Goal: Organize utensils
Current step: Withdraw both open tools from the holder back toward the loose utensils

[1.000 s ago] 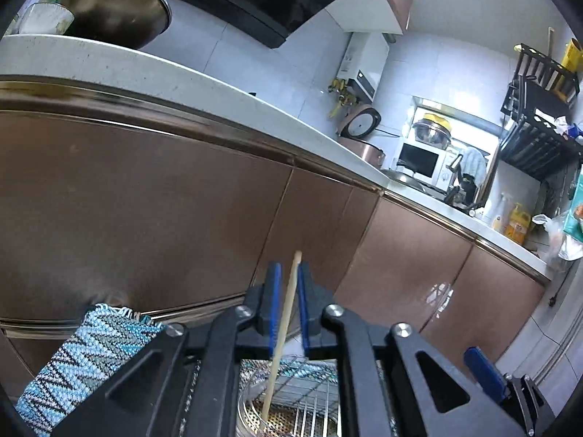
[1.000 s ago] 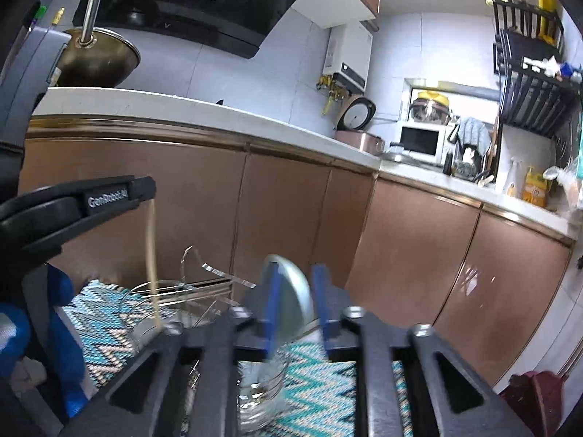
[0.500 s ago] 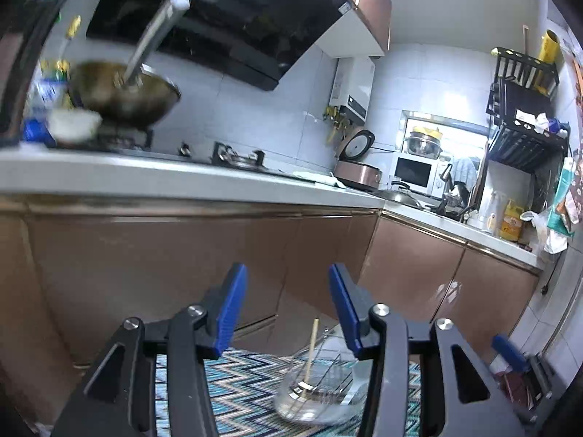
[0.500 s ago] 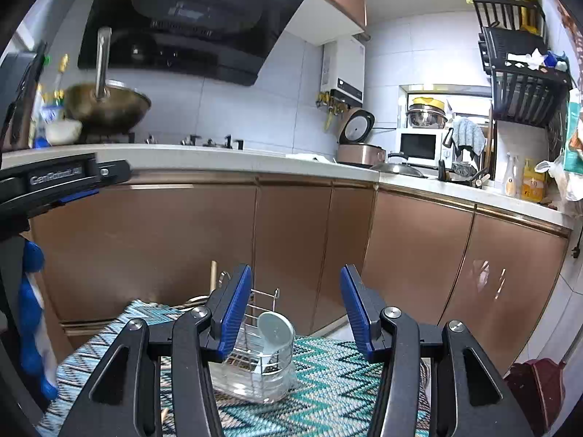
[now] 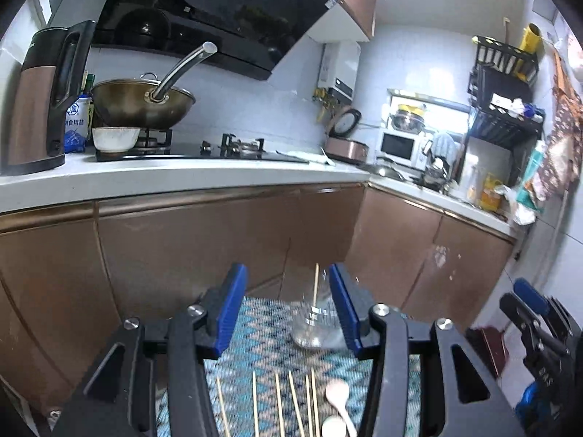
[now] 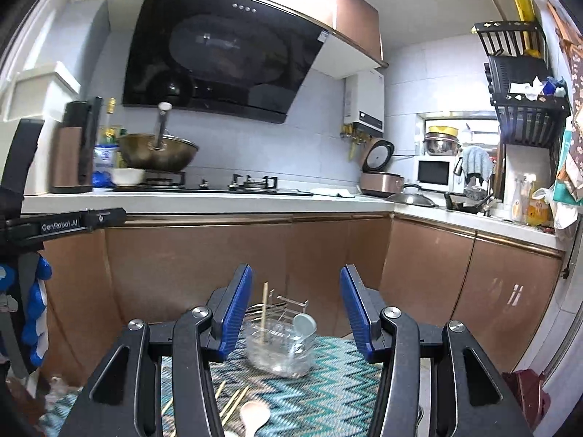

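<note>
A table covered by a blue and teal zigzag-woven mat (image 6: 328,382) is seen before copper-brown kitchen cabinets (image 6: 204,258) under a white countertop (image 6: 189,200), where a brass-coloured wok (image 6: 158,151) is set on the hob.

On the mat, a clear glass bowl with a wire rack inside (image 6: 280,342) is found; one wooden chopstick (image 6: 263,306) is stood upright in it and a pale spoon (image 6: 304,326) is leaned beside. Nearer, loose wooden chopsticks (image 5: 278,404) and white spoons (image 5: 337,397) are laid flat, partly cut off by the frame edge and the gripper bodies.

The left gripper (image 5: 288,309) and the right gripper (image 6: 295,309) are held above the mat with jaws parted, just widened within the past second; nothing is gripped or touched.
</note>
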